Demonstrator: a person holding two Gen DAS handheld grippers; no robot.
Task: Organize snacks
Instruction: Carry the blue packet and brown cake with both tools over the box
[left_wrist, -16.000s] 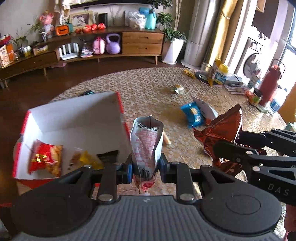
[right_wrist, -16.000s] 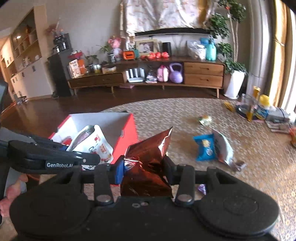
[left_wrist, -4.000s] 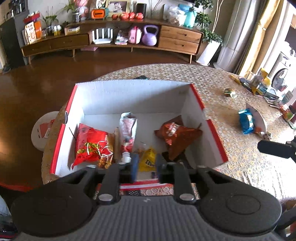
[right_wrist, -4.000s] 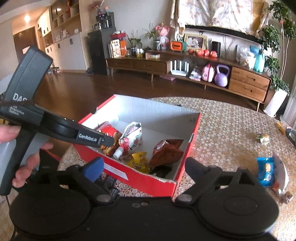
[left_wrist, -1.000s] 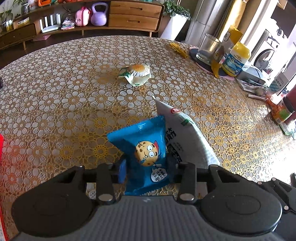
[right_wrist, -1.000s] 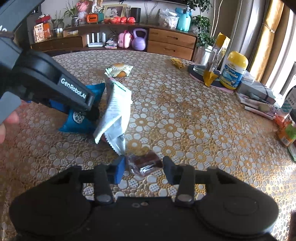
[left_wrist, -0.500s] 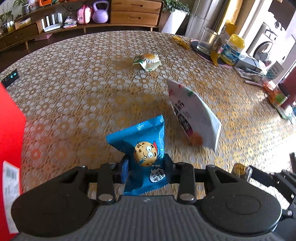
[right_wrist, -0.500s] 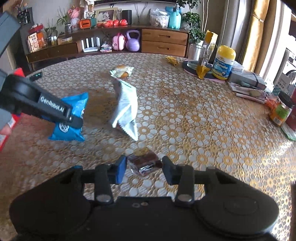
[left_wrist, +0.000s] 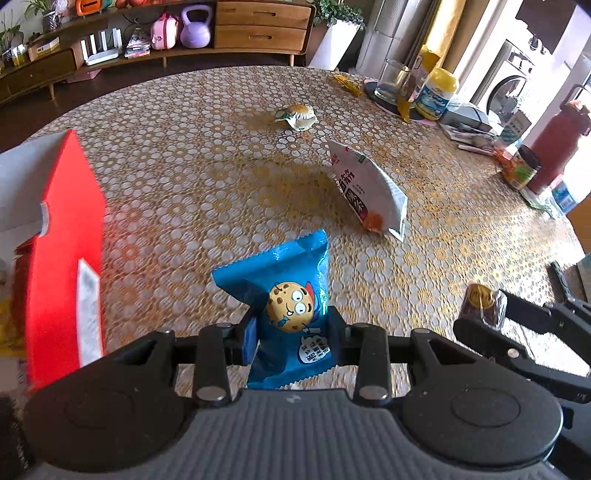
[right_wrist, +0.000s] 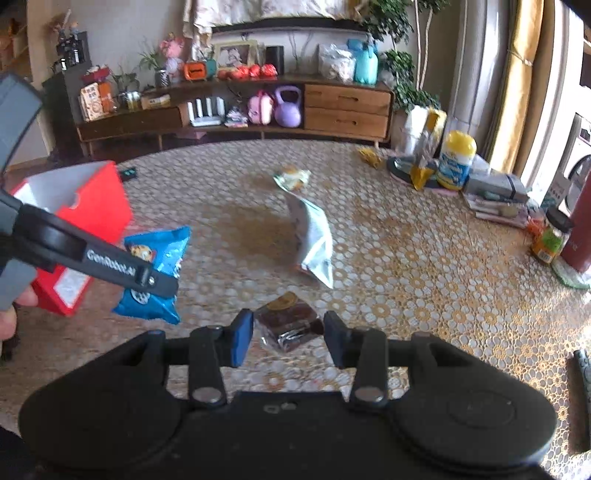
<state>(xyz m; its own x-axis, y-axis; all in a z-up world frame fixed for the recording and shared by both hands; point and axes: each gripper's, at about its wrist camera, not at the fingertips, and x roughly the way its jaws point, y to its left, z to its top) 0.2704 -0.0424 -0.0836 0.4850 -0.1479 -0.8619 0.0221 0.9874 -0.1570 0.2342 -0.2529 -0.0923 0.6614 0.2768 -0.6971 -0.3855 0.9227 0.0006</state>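
Note:
My left gripper (left_wrist: 291, 334) is shut on a blue cookie packet (left_wrist: 284, 302) and holds it above the patterned tablecloth; the same blue cookie packet (right_wrist: 155, 273) shows in the right wrist view at lower left. My right gripper (right_wrist: 288, 332) is shut on a small dark wrapped snack (right_wrist: 290, 325), lifted off the table; that dark wrapped snack (left_wrist: 482, 306) also appears at the right of the left wrist view. The red box (left_wrist: 64, 236) with white inside stands at the left edge. A white pouch (left_wrist: 369, 195) and a small bun-like packet (left_wrist: 297, 114) lie further out.
At the table's far right stand a glass (left_wrist: 393, 79), a yellow-capped jar (left_wrist: 436, 94), books (right_wrist: 495, 195), a small jar (right_wrist: 550, 236) and a red flask (left_wrist: 557, 144). A dark remote (right_wrist: 583, 373) lies at the right edge. A low sideboard (right_wrist: 258, 107) runs behind.
Both grippers have risen with their snacks and drawn left towards the red box, which has come into view. The white pouch and bun packet now lie farther off.

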